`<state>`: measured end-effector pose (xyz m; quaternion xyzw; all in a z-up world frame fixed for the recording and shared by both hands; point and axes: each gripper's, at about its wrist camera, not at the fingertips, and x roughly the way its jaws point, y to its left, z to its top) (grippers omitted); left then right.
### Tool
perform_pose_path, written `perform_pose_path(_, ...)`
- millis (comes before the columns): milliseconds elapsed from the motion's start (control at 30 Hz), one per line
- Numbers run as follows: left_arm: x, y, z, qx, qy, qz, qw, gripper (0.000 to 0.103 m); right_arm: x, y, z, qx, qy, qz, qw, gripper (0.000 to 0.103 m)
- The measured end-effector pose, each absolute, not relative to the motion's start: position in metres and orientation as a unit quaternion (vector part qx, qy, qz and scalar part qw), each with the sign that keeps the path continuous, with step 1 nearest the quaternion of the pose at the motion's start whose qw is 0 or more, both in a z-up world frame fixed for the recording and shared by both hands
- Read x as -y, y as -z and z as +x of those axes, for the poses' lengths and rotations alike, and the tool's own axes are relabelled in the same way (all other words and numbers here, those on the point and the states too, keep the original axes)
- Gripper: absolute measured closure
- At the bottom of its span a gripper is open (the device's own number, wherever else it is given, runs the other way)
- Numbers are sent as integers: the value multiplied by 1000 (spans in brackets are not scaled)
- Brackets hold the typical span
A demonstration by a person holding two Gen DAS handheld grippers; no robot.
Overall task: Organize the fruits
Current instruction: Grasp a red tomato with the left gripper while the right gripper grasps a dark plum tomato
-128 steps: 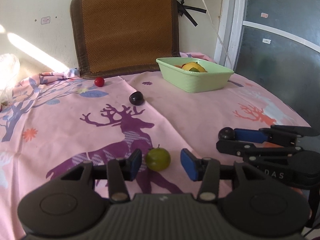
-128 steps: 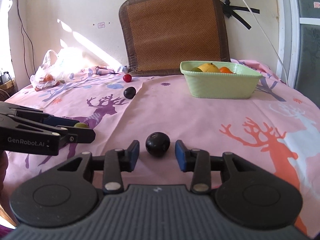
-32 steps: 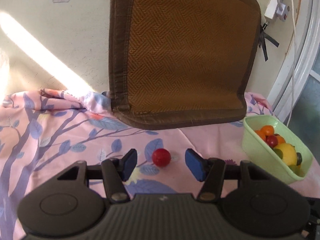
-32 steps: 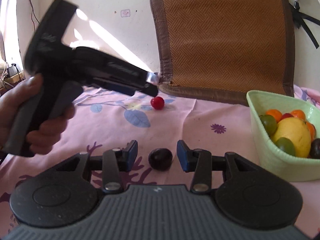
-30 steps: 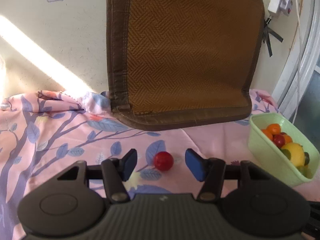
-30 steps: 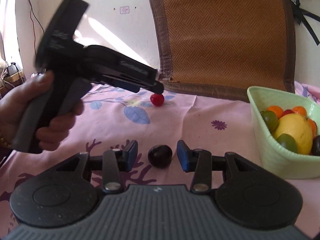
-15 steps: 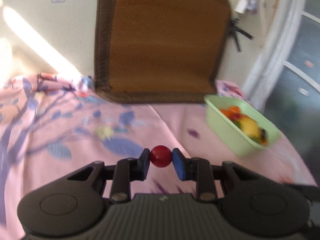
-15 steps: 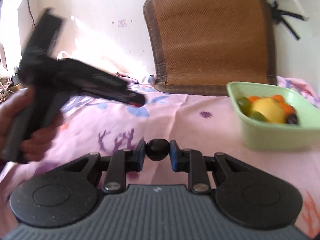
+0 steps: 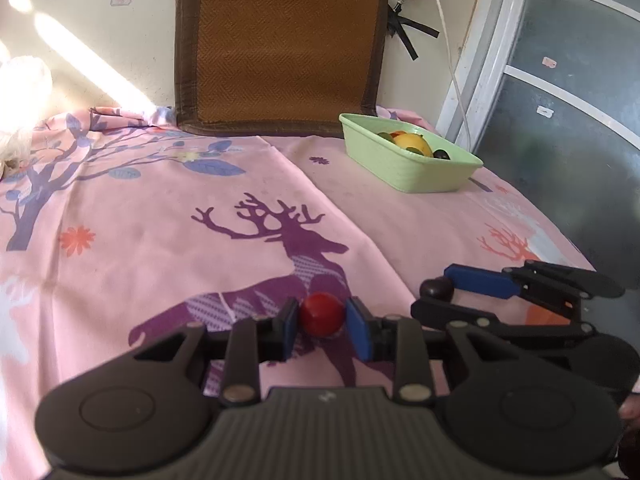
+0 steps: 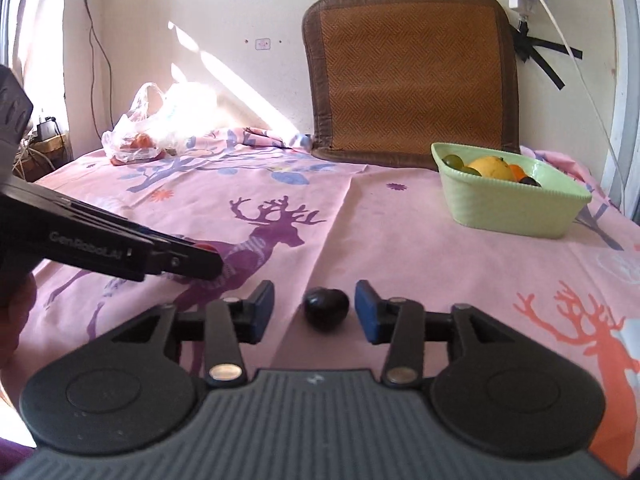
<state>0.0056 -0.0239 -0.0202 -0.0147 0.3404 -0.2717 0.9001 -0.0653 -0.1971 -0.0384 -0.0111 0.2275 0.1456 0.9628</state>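
Red fruit (image 9: 322, 314): small, round, smooth and glossy, clamped between the blue pads of the left gripper (image 9: 322, 320), jaws nearly closed on it. It is held over the purple deer print (image 9: 288, 264) of the pink tablecloth (image 9: 160, 220), on the near side of that print. From the right wrist view only a red sliver is seen at the left gripper tip (image 10: 204, 246).

Dark fruit (image 10: 326, 304): near-black purple, rounded, slightly dimpled on top, seen lying on the cloth just right of the deer print. The right gripper (image 10: 314, 310) is placed around it with its jaws opening; a gap is seen on each side, so the pads are not pressing on it. From the left wrist view it is seen at the right gripper's tips (image 9: 436, 288).

Green tray (image 10: 508, 212): pale green, rectangular, set well beyond and right of the deer print. A yellow fruit (image 10: 491, 168), green grapes (image 10: 454, 160), an orange piece (image 10: 518, 171) and a dark fruit are seen inside it.

A brown woven mat (image 10: 412, 76) is leaned against the wall behind the deer print. A plastic bag (image 10: 160, 124) with reddish contents is seen far left of it. White cable and plug are at upper right. The cloth between the fruits and the tray is unobstructed.

Writing: "GenRobot.AI" is read on the side of the left gripper in the right wrist view.
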Motion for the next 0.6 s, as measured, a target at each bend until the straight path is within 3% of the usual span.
perform_pose_path(100,24,18,-1,-329,268,-11,905,67,193,40,-74,-222,-143,-24,964,54)
perform_pose_path(600,23,17,-22,-313,274,12,909,61,198,40,-85,-221,-125,-23,967,54)
